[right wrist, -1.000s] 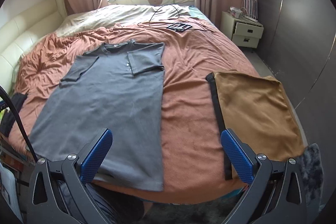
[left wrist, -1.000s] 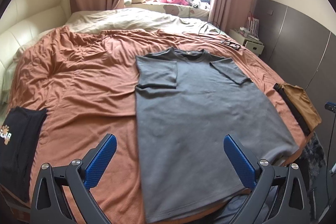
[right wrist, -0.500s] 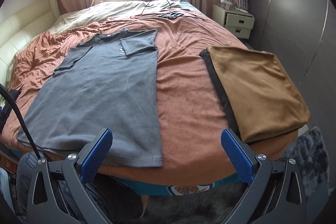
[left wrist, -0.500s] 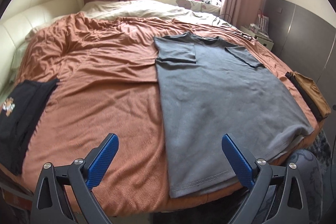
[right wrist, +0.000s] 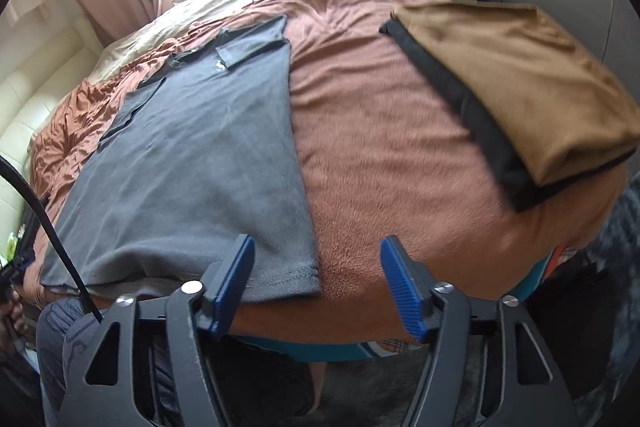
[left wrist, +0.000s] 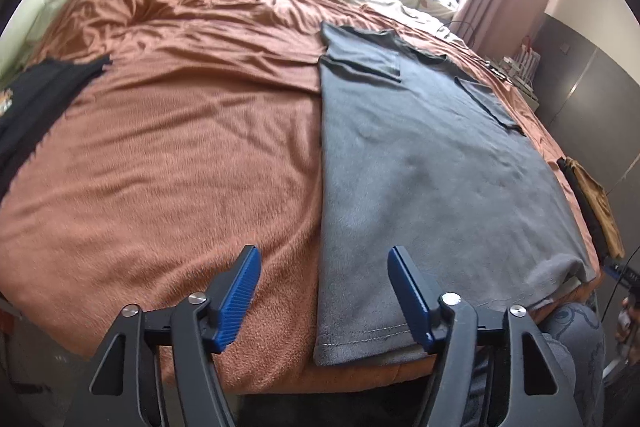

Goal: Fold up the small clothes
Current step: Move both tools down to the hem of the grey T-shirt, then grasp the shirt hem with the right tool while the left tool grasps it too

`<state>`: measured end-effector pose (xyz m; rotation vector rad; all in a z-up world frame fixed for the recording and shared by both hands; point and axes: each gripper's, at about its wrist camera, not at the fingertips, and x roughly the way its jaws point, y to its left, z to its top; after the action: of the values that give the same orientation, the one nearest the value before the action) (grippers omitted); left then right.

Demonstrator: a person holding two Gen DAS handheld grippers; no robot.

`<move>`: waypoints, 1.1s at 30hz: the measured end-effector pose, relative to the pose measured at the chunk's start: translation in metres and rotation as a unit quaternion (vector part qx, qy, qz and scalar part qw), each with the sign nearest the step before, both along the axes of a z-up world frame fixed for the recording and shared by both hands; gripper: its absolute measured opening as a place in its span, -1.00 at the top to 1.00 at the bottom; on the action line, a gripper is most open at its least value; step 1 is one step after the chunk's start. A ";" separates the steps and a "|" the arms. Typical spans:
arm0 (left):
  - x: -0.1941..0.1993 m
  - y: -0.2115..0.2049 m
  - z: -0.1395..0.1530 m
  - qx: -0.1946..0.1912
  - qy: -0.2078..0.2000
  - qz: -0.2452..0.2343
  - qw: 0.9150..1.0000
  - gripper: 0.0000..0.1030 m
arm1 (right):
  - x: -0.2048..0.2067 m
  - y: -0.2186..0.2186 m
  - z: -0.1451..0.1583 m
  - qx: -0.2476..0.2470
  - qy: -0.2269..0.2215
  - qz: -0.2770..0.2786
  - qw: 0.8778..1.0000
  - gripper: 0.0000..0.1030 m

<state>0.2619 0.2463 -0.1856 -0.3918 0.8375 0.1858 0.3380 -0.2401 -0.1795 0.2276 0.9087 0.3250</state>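
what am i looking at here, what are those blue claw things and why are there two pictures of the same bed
There is no robot here. A person holds a two-finger gripper in each hand, and each one carries a wide-angle camera looking out along its blue fingers. So you get two views of one bed: one from the left gripper, one from the right gripper. Both are open and hold nothing.

On the orange-brown blanket lies a grey t-shirt, spread flat with its sleeves folded in. Each gripper is close to a bottom corner of the shirt. A folded tan garment sits on the right side of the bed, and a black garment on the left.
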 end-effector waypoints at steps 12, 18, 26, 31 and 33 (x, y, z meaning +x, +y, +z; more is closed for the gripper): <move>-0.004 0.009 -0.033 -0.091 0.018 0.032 0.995 0.04 | 0.021 -0.010 -0.034 0.096 0.041 -0.008 0.995 -0.06; -0.014 0.019 -0.034 -0.156 0.008 0.059 0.986 0.04 | 0.009 -0.024 -0.047 0.162 0.054 -0.014 0.985 0.01; -0.030 0.018 -0.040 -0.231 -0.005 0.071 0.970 0.04 | 0.002 -0.038 -0.062 0.231 0.065 -0.017 0.971 0.02; -0.037 0.016 -0.045 -0.272 -0.018 0.080 0.959 0.04 | 0.001 -0.042 -0.068 0.243 0.062 -0.026 0.968 0.02; -0.039 0.015 -0.047 -0.285 -0.024 0.089 0.954 0.04 | 0.000 -0.041 -0.071 0.249 0.061 -0.033 0.966 0.02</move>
<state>0.2234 0.2609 -0.2329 -1.0138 0.7984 0.0965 0.3375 -0.2808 -0.2502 0.7464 0.9276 0.4796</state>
